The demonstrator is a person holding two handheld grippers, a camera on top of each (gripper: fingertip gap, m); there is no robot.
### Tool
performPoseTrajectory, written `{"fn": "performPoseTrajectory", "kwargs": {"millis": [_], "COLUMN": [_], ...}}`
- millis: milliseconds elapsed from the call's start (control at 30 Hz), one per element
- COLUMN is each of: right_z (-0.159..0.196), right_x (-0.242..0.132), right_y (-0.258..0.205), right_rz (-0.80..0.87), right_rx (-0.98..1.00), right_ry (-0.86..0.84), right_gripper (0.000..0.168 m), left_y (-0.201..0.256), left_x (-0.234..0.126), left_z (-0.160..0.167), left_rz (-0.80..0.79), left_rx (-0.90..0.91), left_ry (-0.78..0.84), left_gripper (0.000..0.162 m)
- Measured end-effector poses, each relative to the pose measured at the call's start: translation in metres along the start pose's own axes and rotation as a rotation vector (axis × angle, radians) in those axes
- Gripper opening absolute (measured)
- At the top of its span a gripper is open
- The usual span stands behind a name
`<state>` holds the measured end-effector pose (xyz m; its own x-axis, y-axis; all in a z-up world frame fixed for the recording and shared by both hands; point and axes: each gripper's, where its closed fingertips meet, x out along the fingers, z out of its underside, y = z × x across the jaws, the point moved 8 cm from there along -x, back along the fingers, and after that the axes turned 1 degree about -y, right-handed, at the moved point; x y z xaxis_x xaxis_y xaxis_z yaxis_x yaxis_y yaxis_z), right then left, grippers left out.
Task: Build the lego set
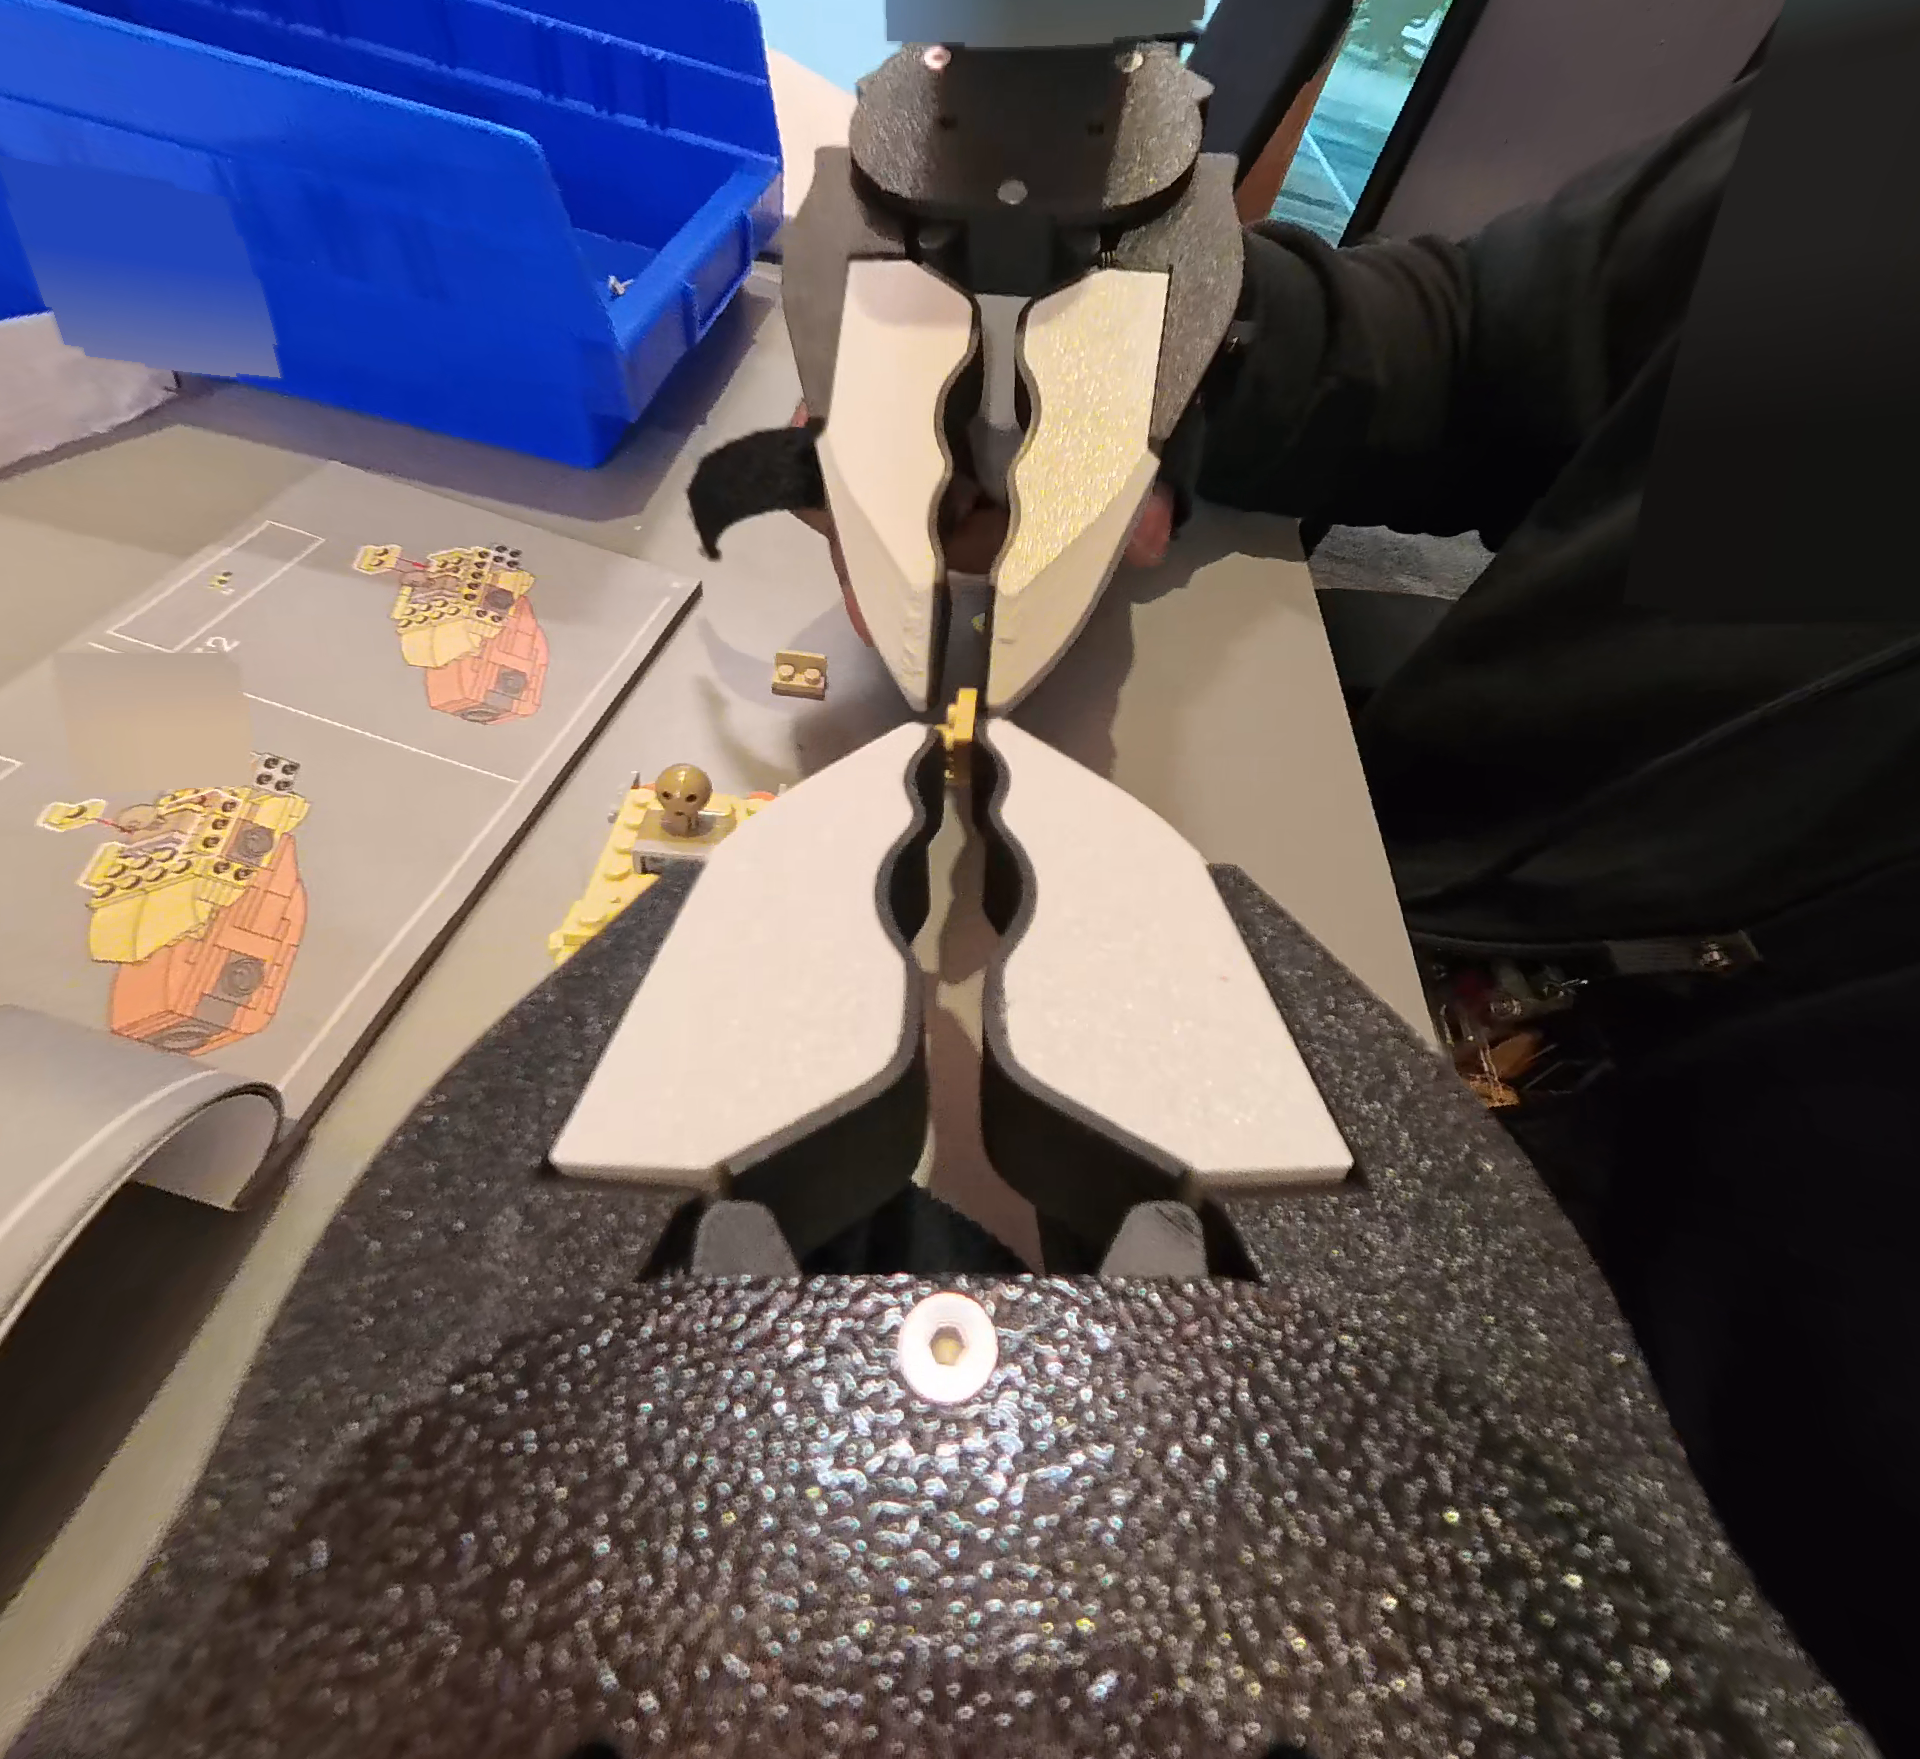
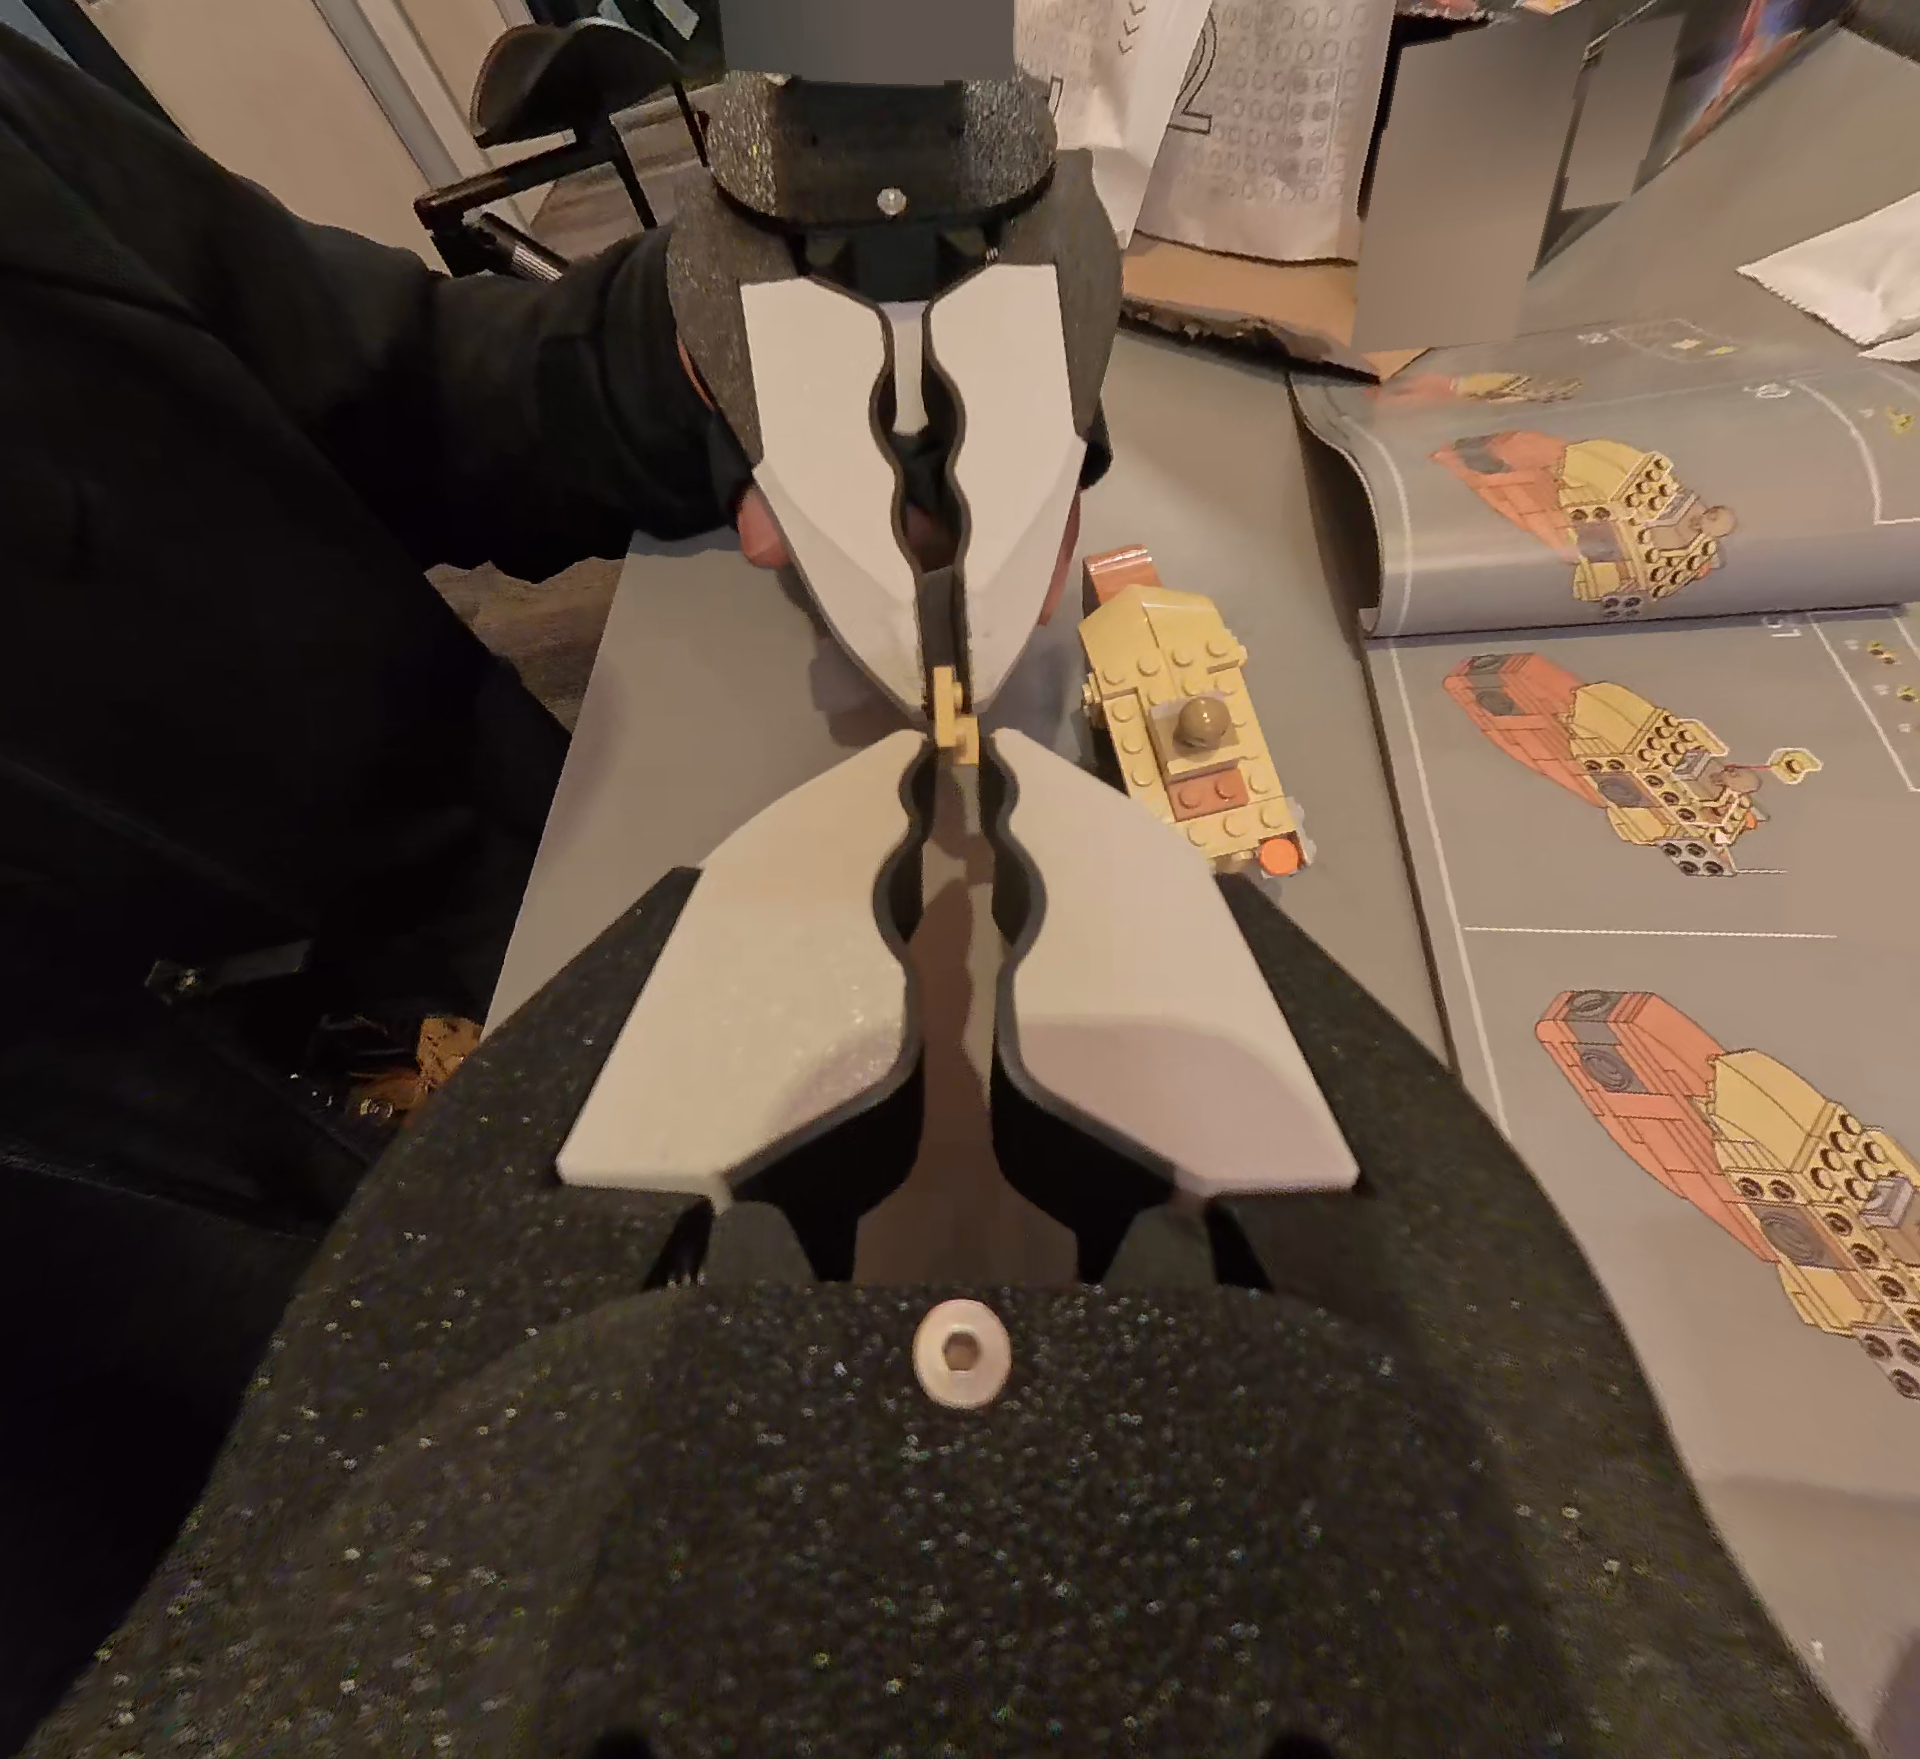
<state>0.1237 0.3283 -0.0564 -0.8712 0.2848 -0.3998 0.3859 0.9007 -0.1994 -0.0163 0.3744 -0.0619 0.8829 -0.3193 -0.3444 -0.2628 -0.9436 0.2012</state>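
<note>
A small tan lego piece (image 1: 961,722) is pinched between both grippers, which meet tip to tip above the grey table. My left gripper (image 1: 956,748) is shut on its near end. My right gripper (image 1: 958,693) comes from the opposite side and is shut on the other end. In the right wrist view the same piece (image 2: 951,717) sits between my right gripper (image 2: 954,751) and my left gripper (image 2: 945,683). I cannot tell whether it is one piece or two joined. The tan and orange model (image 2: 1174,722) lies on the table just right of the tips, partly hidden in the left wrist view (image 1: 665,826).
A loose tan two-stud plate (image 1: 800,673) lies near the model. The open instruction booklet (image 1: 312,774) lies to one side of the model and also shows in the right wrist view (image 2: 1662,774). Blue bins (image 1: 416,203) stand behind it. A set box (image 2: 1558,47) and a paper bag (image 2: 1195,99) stand at the back. Less than 4 cm separates the two grippers' tips. My right tips are roughly 11 cm from the loose tan two-stud plate (image 1: 800,673).
</note>
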Motion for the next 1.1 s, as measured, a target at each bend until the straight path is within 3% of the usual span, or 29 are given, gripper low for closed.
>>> {"fn": "performPoseTrajectory", "kwargs": {"millis": [267, 400, 600, 833, 1100], "right_z": [0.002, 0.004, 0.007, 0.01, 0.007], "right_x": [0.001, -0.002, -0.006, -0.002, 0.003], "right_y": [0.003, 0.009, 0.012, 0.014, 0.014], "right_rz": [-0.077, -0.124, -0.119, -0.057, 0.037], "right_rx": [0.123, 0.229, 0.244, 0.174, 0.041], "right_ry": [0.023, 0.06, 0.074, 0.044, 0.05], "right_gripper": [0.004, 0.004, 0.004, 0.004, 0.004], "left_y": [-0.001, -0.003, -0.012, -0.029, -0.036], "left_x": [0.0, -0.004, -0.031, -0.044, -0.028], "left_z": [0.001, 0.0, -0.003, 0.015, 0.034], "left_rz": [0.059, 0.035, -0.088, -0.272, -0.273], "left_rx": [-0.082, -0.066, 0.007, 0.064, 0.072], "left_ry": [0.027, 0.023, 0.078, -0.081, -0.231], "left_gripper": [0.005, 0.033, 0.036, 0.046, 0.047]}}
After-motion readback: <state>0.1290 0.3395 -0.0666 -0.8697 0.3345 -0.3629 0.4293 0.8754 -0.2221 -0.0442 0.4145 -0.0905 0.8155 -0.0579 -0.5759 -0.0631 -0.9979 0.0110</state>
